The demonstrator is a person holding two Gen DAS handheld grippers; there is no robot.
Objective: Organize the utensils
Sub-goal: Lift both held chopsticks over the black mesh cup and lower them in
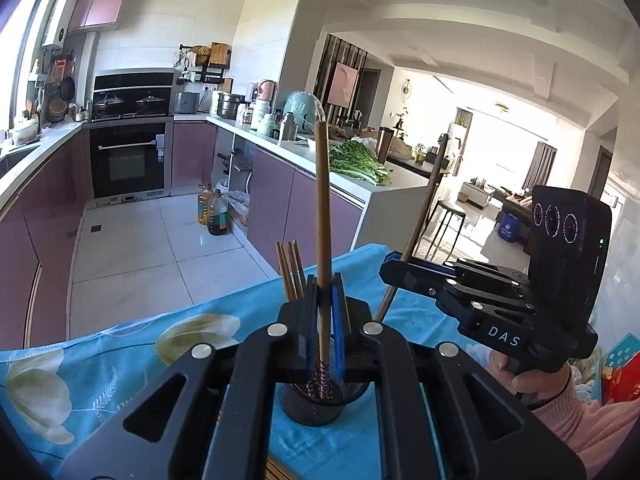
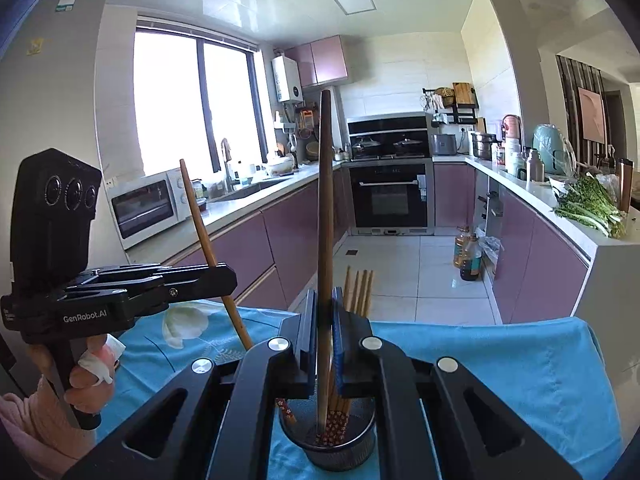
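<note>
Chopstick (image 1: 322, 216) upright in left tongs (image 1: 325, 300), darker chopstick (image 2: 326, 216) upright in right tongs (image 2: 323, 320), tips in mesh holder (image 2: 336, 446).

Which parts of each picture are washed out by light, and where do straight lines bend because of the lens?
Left wrist view: the living room window is blown out white; the counter edge at left curves strongly. Right wrist view: the kitchen window is overexposed; the fridge side bows near the frame edge. Both have dark rounded corners.

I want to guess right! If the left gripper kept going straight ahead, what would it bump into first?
Probably the mesh cup. The left gripper, shut on a chopstick, points at it, and the chopstick's tip is already inside. Depth is hard to judge.
</note>
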